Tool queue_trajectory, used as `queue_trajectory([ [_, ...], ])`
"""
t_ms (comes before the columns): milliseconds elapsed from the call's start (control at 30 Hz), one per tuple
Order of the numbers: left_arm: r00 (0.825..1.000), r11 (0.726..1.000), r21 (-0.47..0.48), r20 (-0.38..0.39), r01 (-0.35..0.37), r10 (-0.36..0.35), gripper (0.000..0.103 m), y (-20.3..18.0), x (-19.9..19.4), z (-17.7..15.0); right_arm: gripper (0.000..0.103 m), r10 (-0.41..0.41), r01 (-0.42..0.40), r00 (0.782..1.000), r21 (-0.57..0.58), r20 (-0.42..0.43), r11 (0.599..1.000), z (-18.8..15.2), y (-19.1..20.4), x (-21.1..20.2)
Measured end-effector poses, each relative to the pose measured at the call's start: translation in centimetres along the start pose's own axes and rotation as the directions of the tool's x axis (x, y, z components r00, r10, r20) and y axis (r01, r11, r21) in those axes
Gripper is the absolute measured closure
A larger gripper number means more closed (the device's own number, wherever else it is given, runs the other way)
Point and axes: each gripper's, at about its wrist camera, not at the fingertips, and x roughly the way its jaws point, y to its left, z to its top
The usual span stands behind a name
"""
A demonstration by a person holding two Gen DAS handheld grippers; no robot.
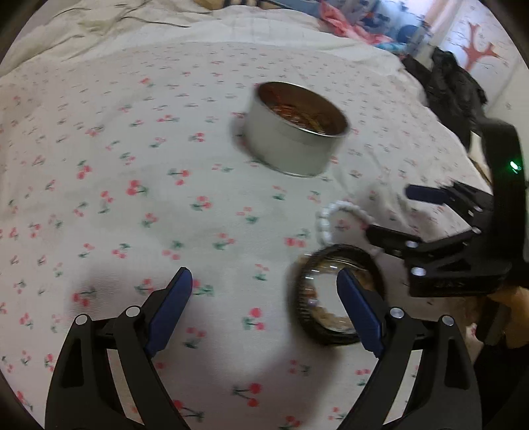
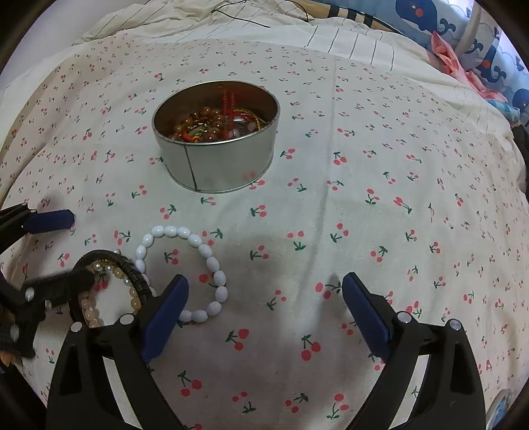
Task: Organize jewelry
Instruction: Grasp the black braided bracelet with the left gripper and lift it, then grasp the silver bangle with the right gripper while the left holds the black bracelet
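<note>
A round metal tin (image 2: 215,158) (image 1: 291,145) stands open on the cherry-print sheet, filled with red, amber and gold jewelry (image 2: 215,125). Nearer lies a white bead bracelet (image 2: 211,264) (image 1: 325,220). To its left a black ribbed bangle (image 2: 134,273) (image 1: 305,306) is stacked with an amber bead bracelet (image 2: 87,312) and some pearls. My left gripper (image 1: 264,278) (image 2: 82,248) is open, its right finger over the inside of the black bangle; whether it touches is unclear. My right gripper (image 2: 264,281) (image 1: 388,211) is open over bare sheet, and its left finger hides part of the white bracelet.
The cherry-print sheet (image 2: 363,165) covers a soft bed with rumpled bedding behind. Whale-print pillows (image 2: 429,23) and pink cloth (image 2: 453,59) lie at the back right. A black cord (image 2: 251,20) runs along the far side. Dark clothing (image 1: 453,92) lies at the bed's right edge.
</note>
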Motion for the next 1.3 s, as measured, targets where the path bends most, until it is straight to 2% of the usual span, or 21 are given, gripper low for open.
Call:
queue_trajectory([
  [33,1.000,1.000,0.019,-0.003,0.018,-0.018,0.021,-0.5,0.1,-0.1,0.013,-0.001,0.001,1.000,0.001,0.001,1.000,0.0,-0.1,0.0],
  [67,1.000,0.999,0.038,-0.003,0.026,-0.026,0.031,-0.9,0.0,-0.3,0.013,-0.002,0.001,1.000,0.004,0.001,1.000,0.0,-0.2,0.0],
  [100,1.000,0.998,0.065,-0.004,0.027,-0.026,0.037,-1.5,0.1,-0.4,0.013,-0.002,0.002,1.000,0.009,0.002,1.000,0.0,-0.3,-0.1],
  [167,0.999,0.994,0.105,-0.018,0.035,-0.033,0.068,-2.1,0.1,-0.6,0.013,-0.003,0.003,1.000,0.017,0.005,1.000,0.0,-0.5,-0.2],
  [267,0.999,0.993,0.113,-0.023,0.032,-0.029,0.087,-2.1,0.1,-0.5,0.013,-0.004,0.003,1.000,0.021,0.009,1.000,0.0,-0.6,-0.3],
  [367,0.999,0.994,0.100,-0.021,0.050,-0.048,0.094,-1.8,-0.2,-0.4,0.013,-0.003,0.003,1.000,0.017,0.008,1.000,0.0,-0.5,-0.3],
  [667,0.995,0.991,0.089,-0.012,0.098,-0.097,0.095,-1.3,-1.4,-0.1,0.013,-0.005,0.004,1.000,0.018,0.011,1.000,0.0,-0.6,-0.5],
  [833,0.984,0.984,-0.005,0.021,0.178,-0.178,0.095,1.9,-3.4,0.7,0.013,0.003,-0.004,1.000,0.020,0.015,1.000,0.1,-1.0,-0.9],
  [933,0.987,0.984,-0.079,0.039,0.159,-0.156,0.095,4.8,-4.0,0.7,0.013,0.049,-0.049,0.999,0.001,0.009,0.999,0.1,-0.9,-1.5],
  [1000,0.992,0.984,-0.126,0.036,0.124,-0.121,0.095,6.4,-3.8,0.5,0.014,0.132,-0.132,0.991,-0.021,0.002,0.991,-0.1,-0.9,-2.5],
  [1033,0.995,0.985,-0.140,0.032,0.099,-0.095,0.095,7.0,-3.7,0.3,0.024,0.173,-0.173,0.985,-0.034,-0.004,0.984,-0.3,-0.8,-3.0],
  [1067,0.997,0.985,-0.155,0.025,0.076,-0.073,0.095,7.7,-3.6,0.0,0.039,0.225,-0.226,0.974,-0.056,-0.020,0.972,-0.6,-0.5,-3.4],
  [1200,0.999,0.984,-0.174,-0.010,0.035,-0.037,0.094,8.3,-2.7,-0.7,0.074,0.347,-0.353,0.935,-0.105,-0.072,0.930,-1.6,0.9,-3.5],
  [1300,1.000,0.988,-0.155,-0.016,0.022,-0.025,0.094,7.6,-2.6,-0.8,0.075,0.415,-0.424,0.904,-0.086,-0.102,0.902,-2.1,1.8,-2.7],
])
